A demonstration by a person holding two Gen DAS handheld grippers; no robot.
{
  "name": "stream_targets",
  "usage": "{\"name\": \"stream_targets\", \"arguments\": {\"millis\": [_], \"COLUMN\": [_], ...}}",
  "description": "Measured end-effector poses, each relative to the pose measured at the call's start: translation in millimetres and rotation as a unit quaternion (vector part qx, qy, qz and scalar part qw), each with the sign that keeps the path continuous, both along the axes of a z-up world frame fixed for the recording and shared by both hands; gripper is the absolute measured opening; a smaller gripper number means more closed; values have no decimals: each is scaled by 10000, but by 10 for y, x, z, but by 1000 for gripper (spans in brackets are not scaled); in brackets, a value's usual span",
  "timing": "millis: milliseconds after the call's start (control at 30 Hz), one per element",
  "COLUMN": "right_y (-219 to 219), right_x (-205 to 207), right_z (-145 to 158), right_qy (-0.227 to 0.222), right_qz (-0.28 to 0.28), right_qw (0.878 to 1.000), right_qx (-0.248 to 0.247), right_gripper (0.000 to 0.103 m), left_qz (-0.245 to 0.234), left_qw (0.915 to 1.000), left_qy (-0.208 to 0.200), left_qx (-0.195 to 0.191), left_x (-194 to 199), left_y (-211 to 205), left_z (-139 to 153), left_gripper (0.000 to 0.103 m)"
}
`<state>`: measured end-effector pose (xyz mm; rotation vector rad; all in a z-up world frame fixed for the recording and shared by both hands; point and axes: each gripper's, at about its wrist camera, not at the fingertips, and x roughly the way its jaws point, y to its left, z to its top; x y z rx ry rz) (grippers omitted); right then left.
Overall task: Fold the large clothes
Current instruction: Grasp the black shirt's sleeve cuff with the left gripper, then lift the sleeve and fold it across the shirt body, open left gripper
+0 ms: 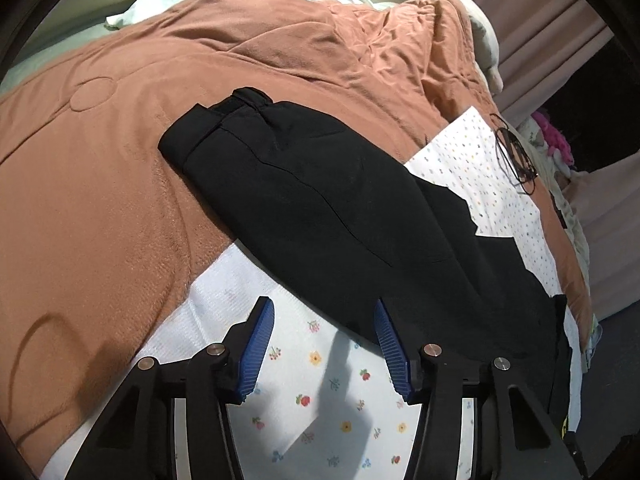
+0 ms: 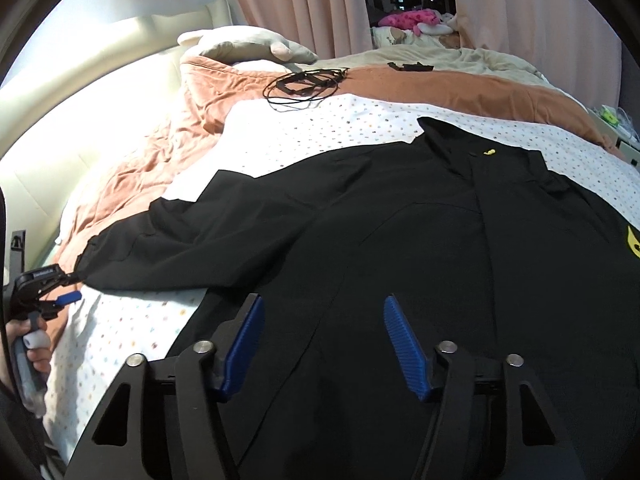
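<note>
Garment: black jacket (image 2: 400,240) spread flat on floral sheet (image 1: 320,380), over rust-orange blanket (image 1: 120,160)
Sleeve (image 1: 288,176): stretched out across sheet and onto blanket
Left gripper (image 1: 324,344): jaws apart, empty, at sleeve edge
Right gripper (image 2: 324,344): jaws apart, empty, above jacket body
Other: black cable (image 2: 304,84) coiled beyond collar

Home bedroom: bed (image 2: 460,92) with rust-orange blanket (image 1: 120,160), pillows (image 2: 248,46), padded headboard (image 2: 100,80), pink curtains (image 2: 304,4), plush toys (image 2: 412,20).
</note>
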<state>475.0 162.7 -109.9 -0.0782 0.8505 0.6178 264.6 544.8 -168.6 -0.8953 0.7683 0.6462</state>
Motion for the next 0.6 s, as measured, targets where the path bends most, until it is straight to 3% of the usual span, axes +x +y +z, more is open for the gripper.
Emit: {"name": "stream_targets", "arguments": {"millis": [67,200,300,433,600], "right_y": [51,219,383,607,841], "right_x": [81,213,297,408,568], "right_z": [-37,-78,-110,-220,-500], "right_qy": [116,159,233,400,658], "right_qz": [9,84,200,326,293], "right_qw": [9999,9998,9995,9987,9973], "right_qx": [35,-22,-27,-7,-123], "right_gripper": [48,37,29,21,15], "left_qz": [65,177,181,152,152], "left_qw": [9999,9992,9992,9976,9926], "left_qy": [98,235,91,-128,-479], "left_qx": [4,284,349,665,1109], "left_x": [48,130,118,81,40], "left_y": [52,128,157,115,55], "left_z": [-67,-109,-88,126,595], "left_gripper": [45,16,5,2,1]}}
